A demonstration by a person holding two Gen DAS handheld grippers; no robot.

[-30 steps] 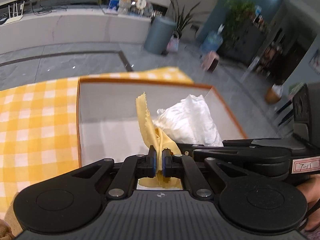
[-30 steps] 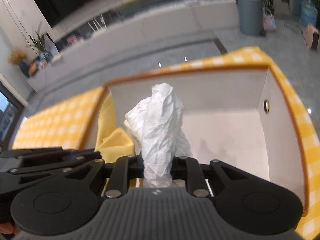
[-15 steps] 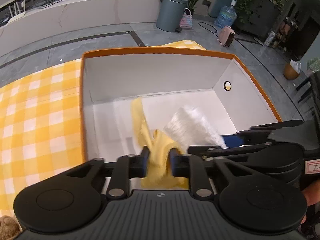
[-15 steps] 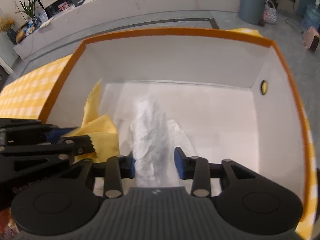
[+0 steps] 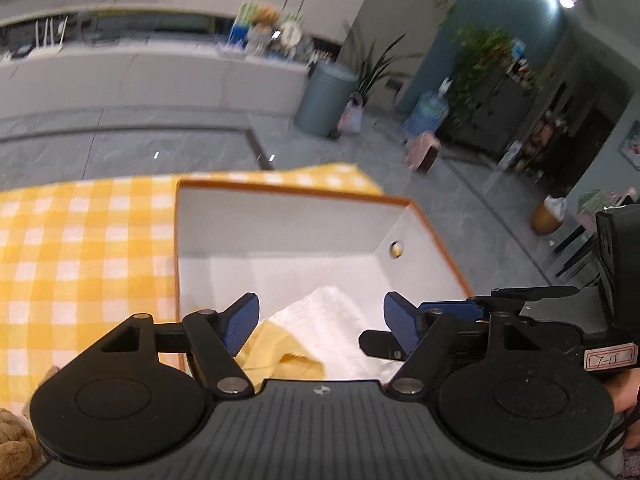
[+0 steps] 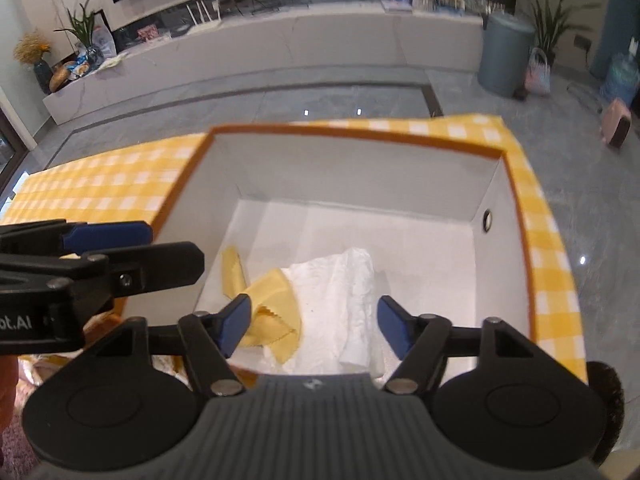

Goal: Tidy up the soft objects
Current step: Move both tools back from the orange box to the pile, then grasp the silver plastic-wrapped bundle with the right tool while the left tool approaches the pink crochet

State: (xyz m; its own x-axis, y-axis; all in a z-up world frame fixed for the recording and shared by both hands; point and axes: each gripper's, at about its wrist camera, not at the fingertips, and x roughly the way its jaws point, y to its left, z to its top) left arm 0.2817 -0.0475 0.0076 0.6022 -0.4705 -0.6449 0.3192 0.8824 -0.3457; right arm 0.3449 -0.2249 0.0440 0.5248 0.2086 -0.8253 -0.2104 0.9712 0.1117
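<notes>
A white box with an orange rim (image 5: 296, 190) (image 6: 352, 133) stands on the yellow checked tablecloth. A yellow cloth (image 6: 272, 312) (image 5: 276, 350) and a crumpled white cloth (image 6: 340, 296) (image 5: 328, 316) lie loose on the box floor, touching each other. My left gripper (image 5: 320, 320) is open and empty above the box's near edge. My right gripper (image 6: 314, 324) is open and empty, just above the cloths. The left gripper also shows at the left of the right wrist view (image 6: 104, 240).
The checked tablecloth (image 5: 80, 248) (image 6: 104, 184) spreads to the left of the box. A brown plush toy (image 5: 12, 448) sits at the lower left. Beyond the table lie a grey floor, a grey bin (image 5: 324, 100) and a long white counter.
Both grippers opened and let go of the yellow and white cloths, which now lie in the box. Both grippers have lifted and pulled back from the box floor.
</notes>
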